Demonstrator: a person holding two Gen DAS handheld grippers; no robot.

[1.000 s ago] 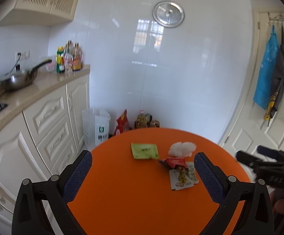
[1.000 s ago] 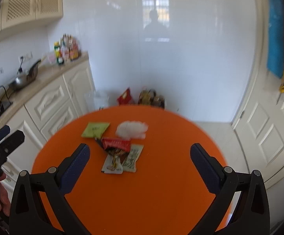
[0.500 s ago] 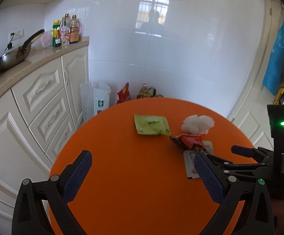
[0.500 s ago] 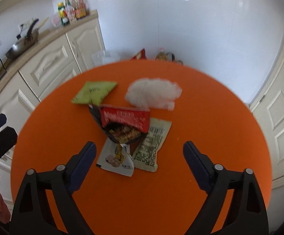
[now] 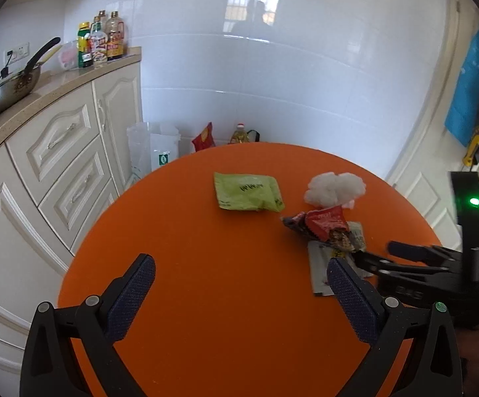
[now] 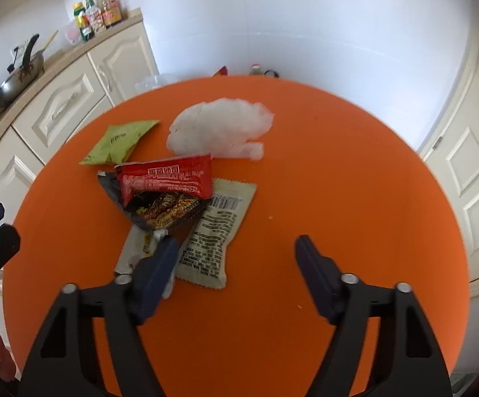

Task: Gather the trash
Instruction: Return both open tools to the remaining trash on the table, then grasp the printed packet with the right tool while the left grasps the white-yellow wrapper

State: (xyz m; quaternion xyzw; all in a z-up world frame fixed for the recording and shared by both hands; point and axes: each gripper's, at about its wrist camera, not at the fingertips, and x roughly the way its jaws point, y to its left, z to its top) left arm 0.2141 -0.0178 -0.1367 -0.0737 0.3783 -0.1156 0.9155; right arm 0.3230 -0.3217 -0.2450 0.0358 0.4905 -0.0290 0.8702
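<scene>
Trash lies in a bunch on the round orange table (image 6: 338,182): a green packet (image 6: 120,140), a crumpled white tissue (image 6: 219,127), a torn red and dark wrapper (image 6: 166,178), a beige packet (image 6: 216,231) and a white packet (image 6: 137,248) under them. My right gripper (image 6: 236,248) hangs low over the near end of the pile with its jaws closing. The beige packet's lower end lies between them, untouched by the pads, and the left finger covers the white packet. My left gripper (image 5: 239,266) stands open over bare table, left of the red wrapper (image 5: 325,223) and nearer than the green packet (image 5: 247,192).
White cabinets (image 5: 57,172) with a wok (image 5: 8,89) and bottles (image 5: 100,43) run along the left. A white bag (image 5: 153,149) and a red bag (image 5: 203,139) stand on the floor behind the table. A white door (image 6: 464,178) is at the right.
Both grippers have come down closer to the table. The right gripper's jaws have narrowed and now reach the near end of the pile. It has come further into the left wrist view.
</scene>
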